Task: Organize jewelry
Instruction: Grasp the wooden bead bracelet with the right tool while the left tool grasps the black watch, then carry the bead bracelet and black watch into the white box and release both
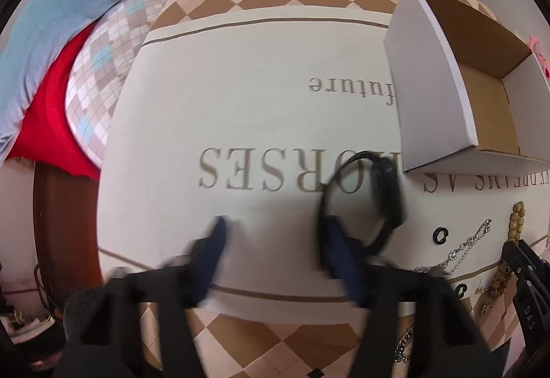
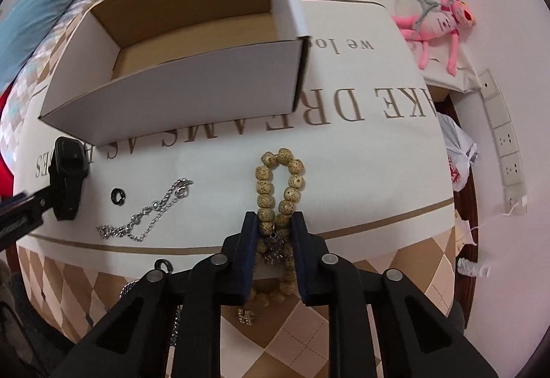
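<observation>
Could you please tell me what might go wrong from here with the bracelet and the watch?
1. The right gripper pinches the bead bracelet only at its near end; the free loop may swing and catch the box wall.
2. The left gripper looks wide apart, with the black watch at one finger rather than between them; closing could miss it or shove it toward the small black ring.

White cardboard box (image 2: 178,82) open, empty, brown inside, upright on the cloth. Tan bead bracelet (image 2: 280,185) doubled in a loop just in front of it, metal charm at its near end. Silver chain (image 2: 147,213) stretched out left. Small black ring (image 2: 118,196) between chain and black watch (image 2: 68,182).
</observation>
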{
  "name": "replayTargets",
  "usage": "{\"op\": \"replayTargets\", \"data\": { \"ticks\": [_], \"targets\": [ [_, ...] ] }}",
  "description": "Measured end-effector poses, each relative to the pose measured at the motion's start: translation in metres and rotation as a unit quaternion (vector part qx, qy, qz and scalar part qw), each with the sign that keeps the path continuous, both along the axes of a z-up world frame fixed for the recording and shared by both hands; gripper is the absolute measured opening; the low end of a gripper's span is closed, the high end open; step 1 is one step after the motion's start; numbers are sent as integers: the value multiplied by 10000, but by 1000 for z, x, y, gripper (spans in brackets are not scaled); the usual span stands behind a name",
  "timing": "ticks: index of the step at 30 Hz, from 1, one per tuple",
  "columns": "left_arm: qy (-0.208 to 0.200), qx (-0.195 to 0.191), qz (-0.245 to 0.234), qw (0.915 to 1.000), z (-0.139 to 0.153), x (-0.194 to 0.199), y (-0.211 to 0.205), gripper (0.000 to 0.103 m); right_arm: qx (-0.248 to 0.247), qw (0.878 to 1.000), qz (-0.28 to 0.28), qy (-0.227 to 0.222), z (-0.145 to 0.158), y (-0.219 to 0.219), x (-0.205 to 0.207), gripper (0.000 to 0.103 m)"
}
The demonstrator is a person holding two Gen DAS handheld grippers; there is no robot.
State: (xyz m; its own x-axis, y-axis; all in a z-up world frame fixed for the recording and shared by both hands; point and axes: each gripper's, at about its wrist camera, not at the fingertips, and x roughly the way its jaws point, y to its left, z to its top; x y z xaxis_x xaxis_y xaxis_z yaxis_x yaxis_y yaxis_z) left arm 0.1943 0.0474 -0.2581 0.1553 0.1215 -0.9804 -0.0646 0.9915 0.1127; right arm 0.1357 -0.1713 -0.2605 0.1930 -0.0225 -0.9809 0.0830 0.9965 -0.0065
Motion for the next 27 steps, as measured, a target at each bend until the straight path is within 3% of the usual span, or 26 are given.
{"op": "replayTargets", "data": {
  "ticks": [1, 4, 8, 13, 14, 16, 27],
  "targets": [
    [-27, -45, -39, 10000, -1, 1, -2, 15, 8, 10000, 17, 8, -1, 0, 1, 20],
    [-108, -14, -159, 9998, -3, 2, -9, 5, 86, 10000, 22, 12, -2, 4, -1, 20],
    [-212, -61, -210, 9995, 2, -2, -14, 4, 645, 9978, -133, 81, -7, -9, 1, 20],
    [-376, -150, -206, 9990, 21, -19, -18, 3, 1219, 9923, -198, -3, 8, -15, -13, 19],
    [-423, -172, -208, 9987, 26, -23, -18, 3, 1276, 9917, -182, -17, 12, -14, -15, 8],
    [-503, -203, -231, 9983, 36, -30, -23, 3, 1461, 9891, -139, -89, 19, -20, -15, 9],
    [-1084, -670, -507, 9906, 114, -34, -46, 3, 1782, 9820, 128, -608, 68, -48, 10, 8]
  ]
}}
